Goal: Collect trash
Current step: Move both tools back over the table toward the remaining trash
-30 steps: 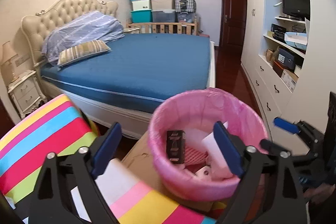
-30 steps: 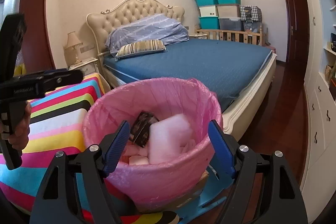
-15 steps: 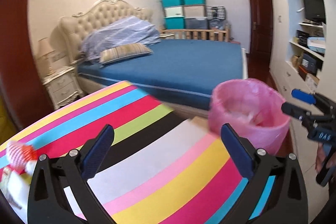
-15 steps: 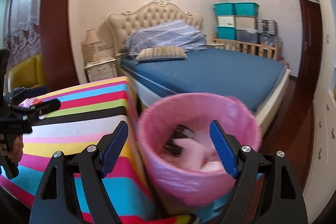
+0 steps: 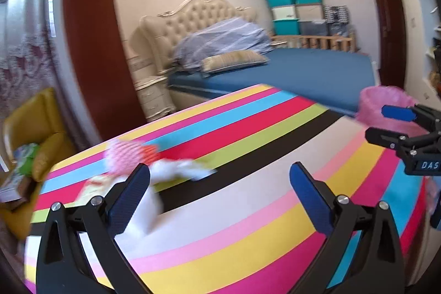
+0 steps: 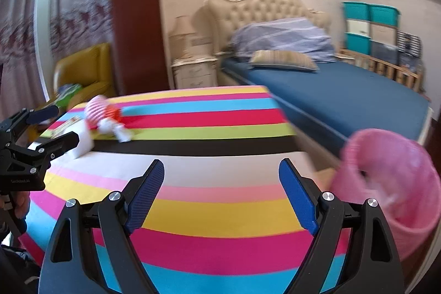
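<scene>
At the striped table's (image 6: 209, 183) left end, a heap of blurred trash (image 6: 106, 117) is seen. The left gripper (image 5: 219, 183) is held tilted down just before it, jaws wide apart, nothing between them. The right gripper (image 6: 222, 183) is angled over the table's middle, its jaws just opened further and empty. The pink-lined bin (image 6: 386, 183) stands beside the table's right edge.

On the counter (image 6: 220, 183) the trash pile (image 6: 104, 117) lies at ten o'clock; the bin (image 6: 386, 183) stands beside the counter at three; the bed (image 6: 344, 90) lies behind at one.
</scene>
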`<state>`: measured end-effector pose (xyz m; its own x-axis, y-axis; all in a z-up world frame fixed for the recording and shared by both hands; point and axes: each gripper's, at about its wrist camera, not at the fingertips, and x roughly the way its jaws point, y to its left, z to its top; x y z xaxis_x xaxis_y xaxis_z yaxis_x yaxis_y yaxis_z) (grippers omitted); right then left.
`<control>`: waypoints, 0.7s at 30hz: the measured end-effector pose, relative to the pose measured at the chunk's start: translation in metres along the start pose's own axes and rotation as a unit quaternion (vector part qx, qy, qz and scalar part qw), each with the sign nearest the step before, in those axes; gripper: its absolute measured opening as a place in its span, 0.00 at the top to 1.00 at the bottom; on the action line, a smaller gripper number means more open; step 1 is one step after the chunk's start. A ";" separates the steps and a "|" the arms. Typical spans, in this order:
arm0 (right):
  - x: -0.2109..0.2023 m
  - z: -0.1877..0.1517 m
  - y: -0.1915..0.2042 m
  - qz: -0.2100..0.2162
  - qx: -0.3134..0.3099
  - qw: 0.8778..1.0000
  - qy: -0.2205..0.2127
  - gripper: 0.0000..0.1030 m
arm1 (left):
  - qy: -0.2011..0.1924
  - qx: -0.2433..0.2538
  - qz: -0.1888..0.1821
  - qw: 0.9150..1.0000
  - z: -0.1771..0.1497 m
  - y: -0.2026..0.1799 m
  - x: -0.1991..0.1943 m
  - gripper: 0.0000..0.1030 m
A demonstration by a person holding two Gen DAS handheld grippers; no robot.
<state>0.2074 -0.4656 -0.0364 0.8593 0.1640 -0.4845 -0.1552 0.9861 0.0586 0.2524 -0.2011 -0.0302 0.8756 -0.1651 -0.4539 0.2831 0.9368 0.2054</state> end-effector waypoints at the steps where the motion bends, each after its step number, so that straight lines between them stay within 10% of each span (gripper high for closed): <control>1: 0.007 0.000 0.015 0.012 -0.008 1.000 0.007 0.22 | 0.004 -0.005 0.011 1.000 -0.006 0.013 -0.004 0.05; 21: 0.083 0.009 0.187 0.125 -0.121 0.980 0.094 0.19 | 0.066 -0.112 0.129 0.983 -0.082 0.176 -0.040 0.05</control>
<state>0.2541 -0.2672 -0.0573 0.6773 0.3705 -0.6356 -0.4812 0.8766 -0.0017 0.2356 -0.0042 -0.0466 0.8446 0.1144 -0.5230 -0.0479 0.9891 0.1391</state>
